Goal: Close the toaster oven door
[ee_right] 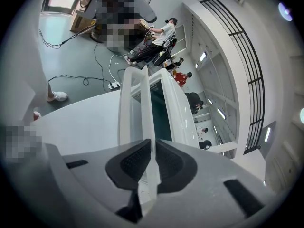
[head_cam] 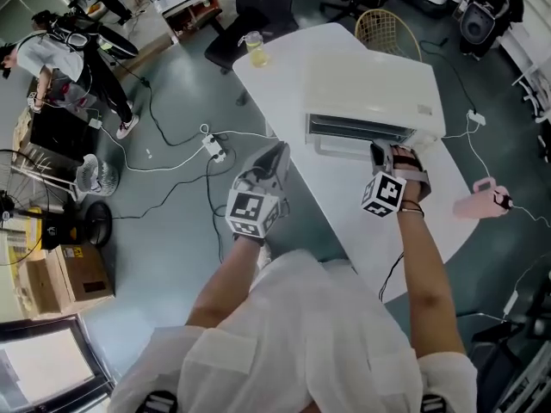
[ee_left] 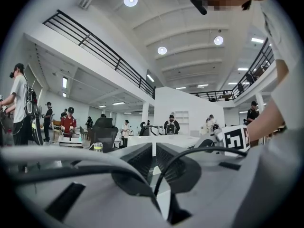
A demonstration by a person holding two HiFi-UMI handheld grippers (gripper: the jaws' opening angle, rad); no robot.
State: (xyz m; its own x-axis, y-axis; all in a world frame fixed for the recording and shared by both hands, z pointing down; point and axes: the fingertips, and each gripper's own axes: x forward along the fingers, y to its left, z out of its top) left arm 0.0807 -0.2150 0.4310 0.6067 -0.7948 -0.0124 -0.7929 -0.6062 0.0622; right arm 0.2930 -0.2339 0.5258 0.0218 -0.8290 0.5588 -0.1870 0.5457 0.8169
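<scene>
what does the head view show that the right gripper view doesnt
Head view only: the left hand-held gripper beside the table, and a jar at its far end. Right gripper view only: the right hand-held gripper, pads clamped on a white bar of the oven door. Both: the white toaster oven on the table.

Grey-green floor [head_cam: 172, 231] is strewn with cables. Cardboard boxes [head_cam: 73, 278] are stacked lower left. A wicker chair [head_cam: 387, 28] is seen behind the white counter [head_cam: 331, 205]. The hall is lit by round ceiling lamps [ee_left: 130, 0].
</scene>
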